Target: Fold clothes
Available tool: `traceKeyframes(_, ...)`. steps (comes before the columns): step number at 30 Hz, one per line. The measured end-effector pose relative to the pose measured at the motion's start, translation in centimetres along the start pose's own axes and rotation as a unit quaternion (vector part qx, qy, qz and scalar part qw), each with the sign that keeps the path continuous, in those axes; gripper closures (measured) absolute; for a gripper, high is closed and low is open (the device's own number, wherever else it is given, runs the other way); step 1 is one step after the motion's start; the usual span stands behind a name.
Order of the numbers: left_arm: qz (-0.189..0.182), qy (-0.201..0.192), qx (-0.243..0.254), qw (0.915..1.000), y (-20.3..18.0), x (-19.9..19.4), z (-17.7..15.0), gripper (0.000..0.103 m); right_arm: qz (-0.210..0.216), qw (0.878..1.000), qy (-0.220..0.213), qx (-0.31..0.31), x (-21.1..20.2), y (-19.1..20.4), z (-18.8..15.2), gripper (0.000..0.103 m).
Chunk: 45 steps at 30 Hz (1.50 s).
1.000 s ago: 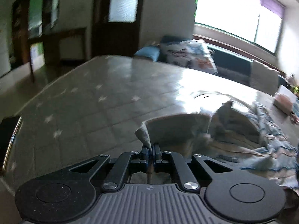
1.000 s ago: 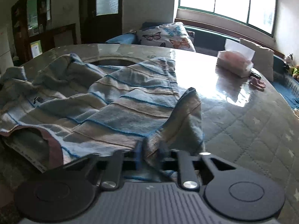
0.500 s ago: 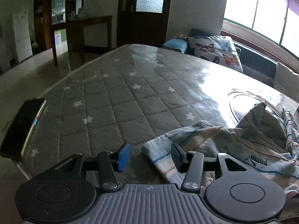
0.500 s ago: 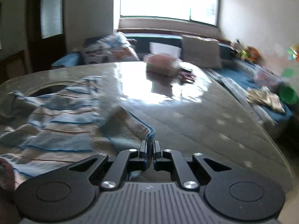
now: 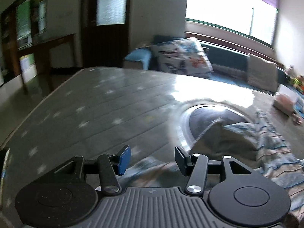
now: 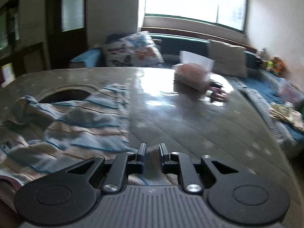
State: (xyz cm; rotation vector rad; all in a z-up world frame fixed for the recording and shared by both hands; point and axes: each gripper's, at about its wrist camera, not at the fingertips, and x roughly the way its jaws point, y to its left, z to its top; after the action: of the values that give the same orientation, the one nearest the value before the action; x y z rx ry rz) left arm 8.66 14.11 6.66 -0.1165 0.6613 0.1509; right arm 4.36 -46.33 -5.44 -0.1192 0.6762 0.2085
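On the table (image 5: pixel 106 102), striped shirt (image 6: pixel 79 125) (lettering blurred), left tool (image 5: pixel 151 158) wide apart, right tool (image 6: pixel 152 154) slightly parted, both empty.

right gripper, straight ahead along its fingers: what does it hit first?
Probably bare table. The right gripper is open, with the striped garment lying left of its line. Further along stands the tissue box, slightly right of centre. Blur and fisheye make depth uncertain.

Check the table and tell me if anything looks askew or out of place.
The striped garment lies rumpled and bunched on the table, not flat or folded, and one edge drapes over the round opening in the tabletop. Both the left gripper and the right gripper are open and hold nothing.
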Motion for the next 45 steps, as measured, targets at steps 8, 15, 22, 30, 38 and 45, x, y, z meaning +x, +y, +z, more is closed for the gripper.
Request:
traceKeyframes(8,-0.067,0.019,0.041,0.9967,-6.4,5.7,4.1,0.039,0.038,0.999,0.018,-0.027,4.6,2.5,3.1,0.076)
traceKeyframes(15,-0.088,0.105,0.053,0.9891,-9.0,12.7,5.5,0.039,0.060,0.996,0.035,-0.050,8.8,3.7,5.1,0.071)
traceKeyframes(22,-0.159,0.138,0.021,0.9774,-7.5,13.4,4.1,0.087,0.068,0.995,0.040,-0.065,11.1,4.3,5.8,0.070)
traceKeyframes(30,-0.281,0.077,0.163,0.9426,-10.8,6.5,-0.9,0.087,0.065,0.995,0.040,-0.065,12.1,4.2,6.5,0.069)
traceKeyframes(38,-0.302,0.081,0.191,0.9304,-11.3,4.6,-3.0,0.055,0.067,0.995,0.038,-0.064,12.2,4.2,7.2,0.068)
traceKeyframes(45,-0.292,0.076,0.113,0.9466,-9.1,5.4,-0.4,0.034,0.068,0.995,0.039,-0.066,12.8,4.3,7.5,0.067)
